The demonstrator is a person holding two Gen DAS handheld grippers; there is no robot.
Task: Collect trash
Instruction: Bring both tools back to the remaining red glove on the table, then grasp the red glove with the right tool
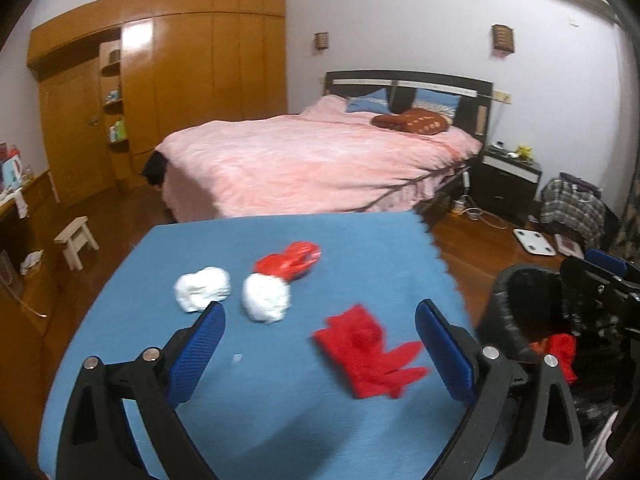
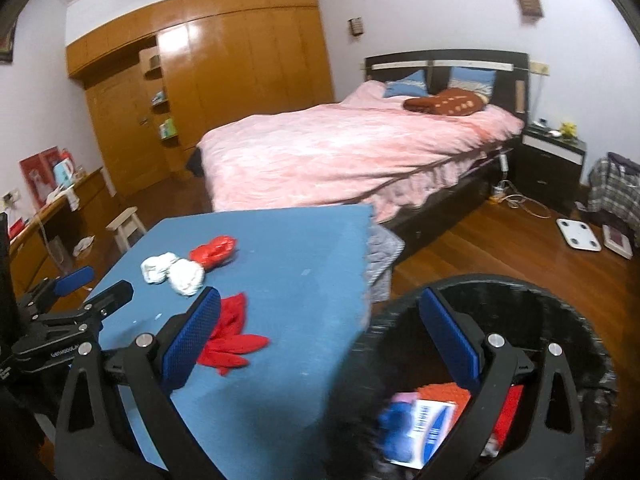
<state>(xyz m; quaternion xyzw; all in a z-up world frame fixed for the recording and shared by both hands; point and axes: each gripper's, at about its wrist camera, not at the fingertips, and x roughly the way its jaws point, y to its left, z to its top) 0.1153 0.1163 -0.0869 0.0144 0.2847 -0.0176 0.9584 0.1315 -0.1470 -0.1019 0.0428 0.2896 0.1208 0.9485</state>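
Both wrist views face the bed (image 1: 312,160) across the shared blue table (image 2: 288,280).

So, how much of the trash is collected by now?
Some is done: the black bin already holds a box and red scraps. Nothing is in hand; the left tongs and right tongs are both open. Left on the blue table: red glove, two white wads, red wrapper.

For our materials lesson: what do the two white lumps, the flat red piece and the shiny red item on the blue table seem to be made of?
White lumps: probably crumpled tissue or paper, matte and creased. Flat red piece: likely thin paper or cloth, matte, with cut points. Shiny red item: probably plastic film, glossy with highlights. Blur leaves all three uncertain.
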